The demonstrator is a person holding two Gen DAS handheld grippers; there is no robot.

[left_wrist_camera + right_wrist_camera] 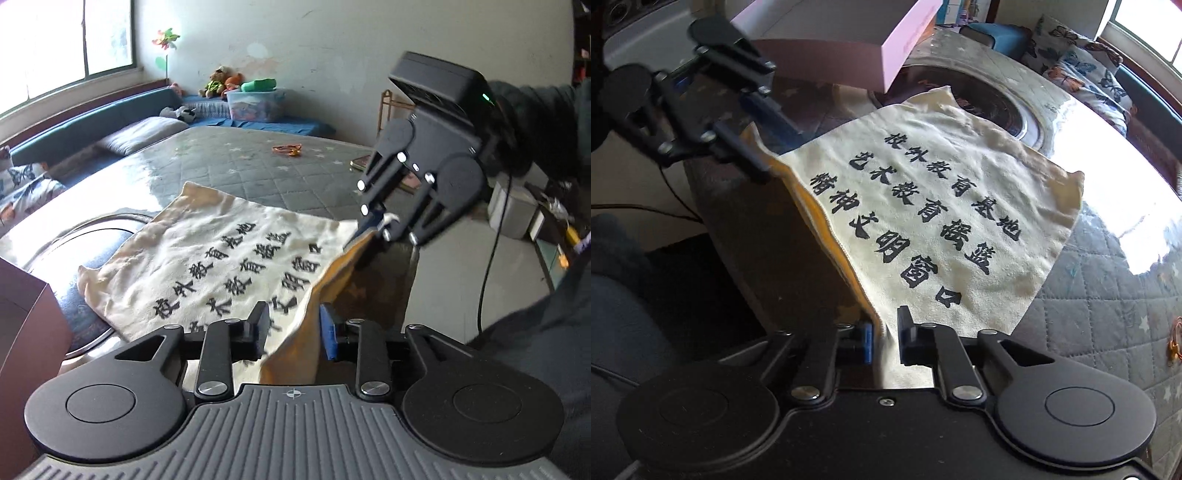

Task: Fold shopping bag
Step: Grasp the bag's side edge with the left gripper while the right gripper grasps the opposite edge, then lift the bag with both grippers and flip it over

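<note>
Left wrist view: the left gripper (291, 328) is closed on one near corner of the cream shopping bag (229, 266), with the cloth pinched between its fingers. The right gripper (884, 338) is closed on the other near corner, so the near edge is raised. The rest of the bag lies printed side up on a quilted mattress (266, 166), just beside a pink box (849, 44).
</note>
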